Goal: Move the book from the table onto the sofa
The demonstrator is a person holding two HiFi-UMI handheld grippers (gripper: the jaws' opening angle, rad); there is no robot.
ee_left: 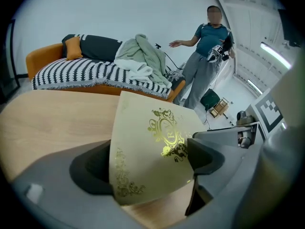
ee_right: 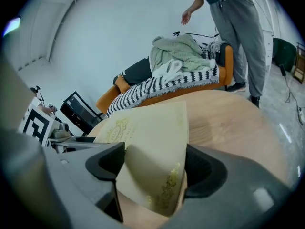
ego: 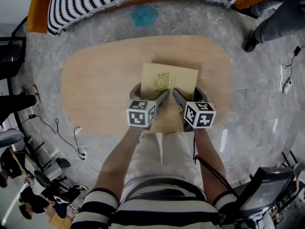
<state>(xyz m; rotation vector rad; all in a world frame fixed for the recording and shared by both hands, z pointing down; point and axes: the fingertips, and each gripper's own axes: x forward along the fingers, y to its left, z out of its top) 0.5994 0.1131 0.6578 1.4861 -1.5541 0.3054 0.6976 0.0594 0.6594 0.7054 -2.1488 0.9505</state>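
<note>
Nearest you, your left claw was clamped on the near left corner of the book. Your right claw was clamped on its near right corner. In each claw view the dark pads pressed on either side of the cream cover, which slanted between them and showed its gold crest. The book was over the near middle of the table; you could not tell whether any part of it touched the wood.

The table was a pale wooden oval with rounded ends. Around it ran a grey marbled floor. Thin cables trailed across it at your left, and a blue hexagonal mark lay just past the table's far edge.

Beyond that stood the orange sofa under a black-and-white striped throw, well apart from the book. On it lay an orange cushion and a green blanket bundled with something white. A person in grey trousers stood beside the sofa's end, with plain white walls behind.
</note>
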